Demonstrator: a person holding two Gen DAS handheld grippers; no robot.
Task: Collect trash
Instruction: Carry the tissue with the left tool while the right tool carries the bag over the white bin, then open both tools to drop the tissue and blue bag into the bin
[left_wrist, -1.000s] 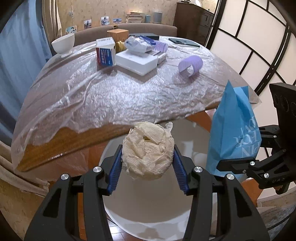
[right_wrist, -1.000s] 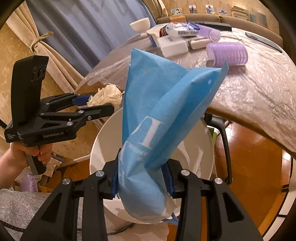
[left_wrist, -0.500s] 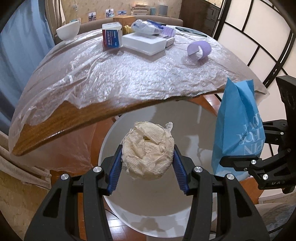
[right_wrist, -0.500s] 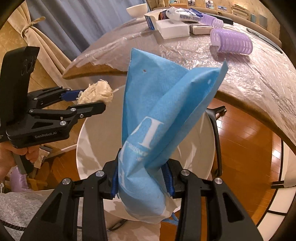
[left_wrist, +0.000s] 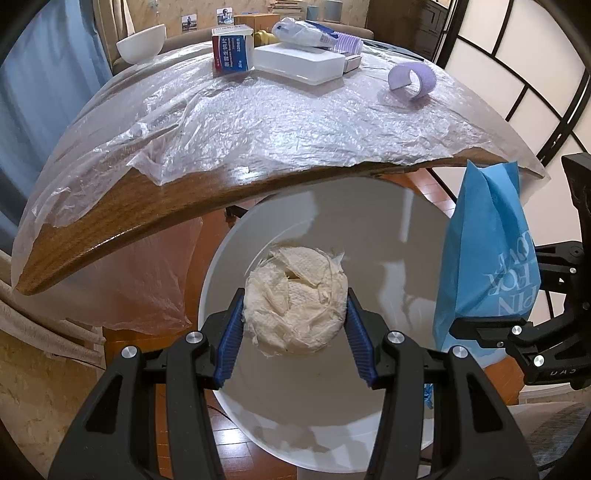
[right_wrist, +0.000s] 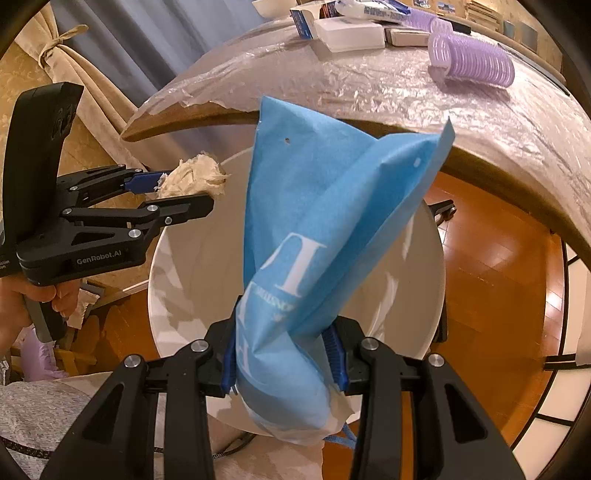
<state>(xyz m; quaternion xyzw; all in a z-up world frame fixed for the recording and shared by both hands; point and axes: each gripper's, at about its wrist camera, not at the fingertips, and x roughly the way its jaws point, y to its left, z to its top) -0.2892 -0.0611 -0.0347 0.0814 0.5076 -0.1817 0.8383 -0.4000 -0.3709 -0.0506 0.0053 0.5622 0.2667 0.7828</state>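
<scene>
Both pairs of jaws are gripping trash. On the left gripper (left_wrist: 295, 314) the blue pads are pressing on a crumpled paper wad (left_wrist: 295, 299), holding it over the open white bin (left_wrist: 369, 229). On the right gripper (right_wrist: 282, 354) the jaws are clamping a blue paper bag (right_wrist: 332, 206) above the same bin. Both grippers are pointing steeply down, just below the edge of the table (left_wrist: 122, 218), which is lying under a plastic sheet (left_wrist: 258, 122).

Warm indoor light, adequately bright. Glare patches on the plastic table cover (left_wrist: 280, 122) beyond the fingers and on the wooden floor (right_wrist: 495, 258). Soft shadows inside the white bin (left_wrist: 369, 229). Strong fisheye bending with dark corners; focus sharp throughout.
</scene>
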